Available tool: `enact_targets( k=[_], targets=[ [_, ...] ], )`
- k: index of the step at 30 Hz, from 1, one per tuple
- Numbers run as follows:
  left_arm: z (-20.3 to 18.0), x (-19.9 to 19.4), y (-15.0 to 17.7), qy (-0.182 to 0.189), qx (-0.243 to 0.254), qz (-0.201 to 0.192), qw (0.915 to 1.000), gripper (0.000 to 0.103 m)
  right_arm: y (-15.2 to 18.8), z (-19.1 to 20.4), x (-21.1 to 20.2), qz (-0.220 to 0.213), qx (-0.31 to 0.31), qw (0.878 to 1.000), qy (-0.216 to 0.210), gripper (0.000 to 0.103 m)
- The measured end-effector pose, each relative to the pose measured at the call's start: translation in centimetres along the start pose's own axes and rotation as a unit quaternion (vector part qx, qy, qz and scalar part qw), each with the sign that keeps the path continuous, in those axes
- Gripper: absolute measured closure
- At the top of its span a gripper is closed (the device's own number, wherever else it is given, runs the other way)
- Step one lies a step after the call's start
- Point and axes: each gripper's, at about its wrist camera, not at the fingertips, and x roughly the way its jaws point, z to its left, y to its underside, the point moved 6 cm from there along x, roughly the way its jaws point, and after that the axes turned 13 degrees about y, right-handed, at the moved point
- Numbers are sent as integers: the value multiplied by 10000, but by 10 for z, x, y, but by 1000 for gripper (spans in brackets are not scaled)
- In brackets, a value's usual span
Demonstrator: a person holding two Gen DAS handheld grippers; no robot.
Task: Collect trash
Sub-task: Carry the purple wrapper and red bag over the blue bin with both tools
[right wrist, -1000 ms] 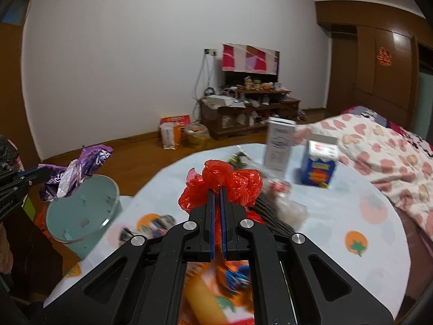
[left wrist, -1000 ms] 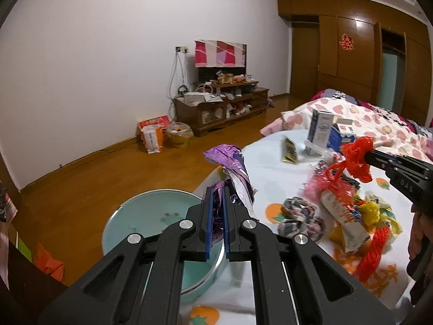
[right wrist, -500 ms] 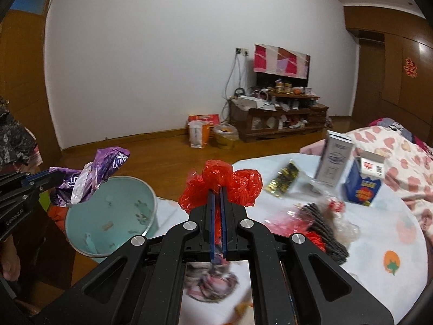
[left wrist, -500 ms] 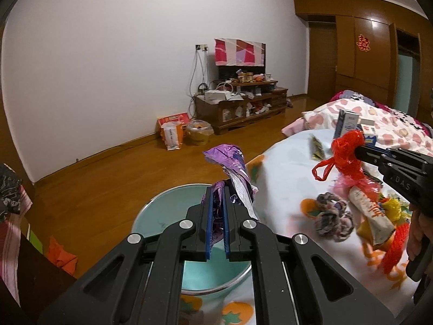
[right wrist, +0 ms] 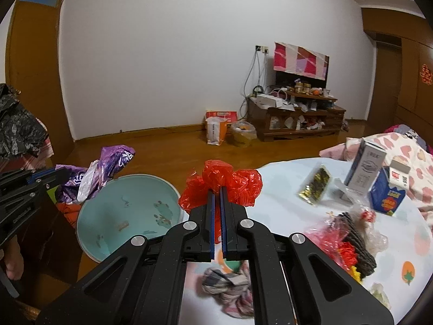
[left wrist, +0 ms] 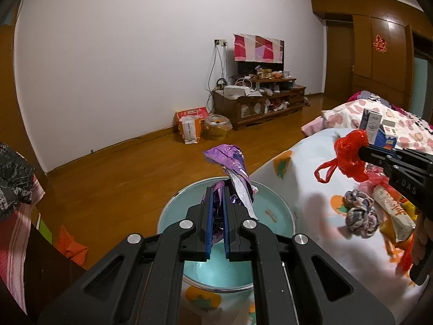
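My left gripper (left wrist: 217, 189) is shut on a crumpled purple wrapper (left wrist: 234, 162) and holds it over the pale green bin (left wrist: 273, 208) beside the table. From the right wrist view the wrapper (right wrist: 108, 168) hangs at the bin's (right wrist: 130, 189) left rim. My right gripper (right wrist: 216, 189) is shut on a crumpled red plastic bag (right wrist: 224, 180), held above the table edge just right of the bin. In the left wrist view the red bag (left wrist: 349, 154) is at the right.
The white fruit-print tablecloth (right wrist: 297, 170) carries a grey wad (right wrist: 230, 289), snack packets (left wrist: 392, 211), a gold sachet (right wrist: 315, 187), a tall carton (right wrist: 365, 168) and a blue box (right wrist: 387, 192). Wooden floor and a TV cabinet (left wrist: 257, 103) lie beyond.
Both grippers have swung left toward the bin. The purple wrapper now hangs over the bin's middle and the red bag has come up to the table edge beside it.
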Motion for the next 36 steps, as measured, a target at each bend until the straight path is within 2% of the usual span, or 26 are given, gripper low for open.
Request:
enact_targets(
  k=[22, 36],
  targets=[
    [38, 10, 13, -369, -265, 182, 9988, 97, 0, 48, 24, 114, -287, 9989, -362, 99],
    [41, 10, 14, -321, -337, 178, 9988, 96, 1, 63, 27, 142, -411, 9978, -500, 99]
  ],
)
